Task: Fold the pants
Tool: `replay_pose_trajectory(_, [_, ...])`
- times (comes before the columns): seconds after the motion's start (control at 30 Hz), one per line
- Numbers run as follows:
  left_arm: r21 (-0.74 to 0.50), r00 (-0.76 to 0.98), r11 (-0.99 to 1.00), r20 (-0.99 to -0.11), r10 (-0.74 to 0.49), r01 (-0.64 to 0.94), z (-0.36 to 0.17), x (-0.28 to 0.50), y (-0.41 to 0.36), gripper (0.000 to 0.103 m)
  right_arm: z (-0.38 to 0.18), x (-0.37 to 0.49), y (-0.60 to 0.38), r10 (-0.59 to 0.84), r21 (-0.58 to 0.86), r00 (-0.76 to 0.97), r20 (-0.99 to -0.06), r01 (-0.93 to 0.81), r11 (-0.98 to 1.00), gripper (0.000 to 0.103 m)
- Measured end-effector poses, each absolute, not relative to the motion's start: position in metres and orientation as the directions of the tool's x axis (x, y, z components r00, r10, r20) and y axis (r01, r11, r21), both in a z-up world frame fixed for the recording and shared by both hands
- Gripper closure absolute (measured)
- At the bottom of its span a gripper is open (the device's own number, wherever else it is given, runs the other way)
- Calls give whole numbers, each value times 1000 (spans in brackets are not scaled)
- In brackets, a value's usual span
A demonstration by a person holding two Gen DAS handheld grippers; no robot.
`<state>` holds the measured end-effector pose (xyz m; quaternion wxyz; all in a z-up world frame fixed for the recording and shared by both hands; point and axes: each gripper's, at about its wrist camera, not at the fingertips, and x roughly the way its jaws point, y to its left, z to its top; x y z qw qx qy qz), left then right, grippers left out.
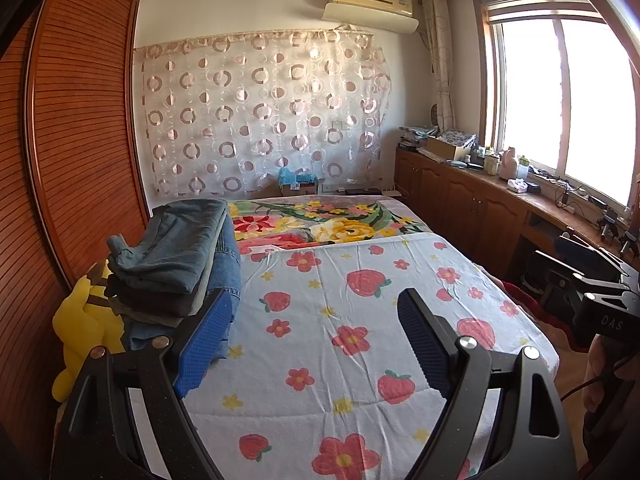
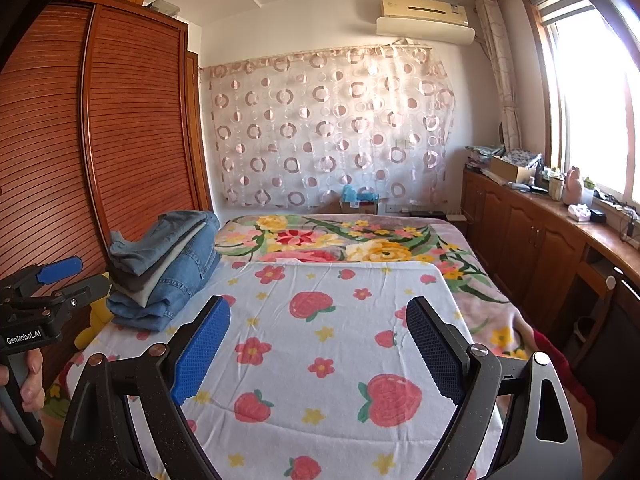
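A stack of folded pants (image 1: 176, 256) (image 2: 164, 268), mostly blue denim with a grey pair in between, sits at the left edge of the bed near the wardrobe. My left gripper (image 1: 316, 308) hovers open over the strawberry-print sheet (image 1: 352, 320), its left pad just right of the stack, nothing between its fingers. My right gripper (image 2: 318, 316) is open too, above the same sheet (image 2: 320, 340), with the stack off to its left. Each gripper shows at the edge of the other's view, held by a hand (image 2: 32, 380).
A yellow plush toy (image 1: 86, 332) lies between the stack and the slatted wooden wardrobe (image 1: 80, 140). A floral blanket (image 1: 320, 220) covers the far half of the bed. Wooden cabinets (image 1: 460, 196) with clutter run along the right under the window.
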<state>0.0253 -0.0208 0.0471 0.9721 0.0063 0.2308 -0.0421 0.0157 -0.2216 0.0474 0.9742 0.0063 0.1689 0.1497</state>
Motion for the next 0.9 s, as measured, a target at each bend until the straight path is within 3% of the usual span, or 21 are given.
replay_pose_trajectory(0.9, [-8,892,997,-446,-78,83,45,25,-20,18,46,14,-223,295,61,900,-320,-291,955,12])
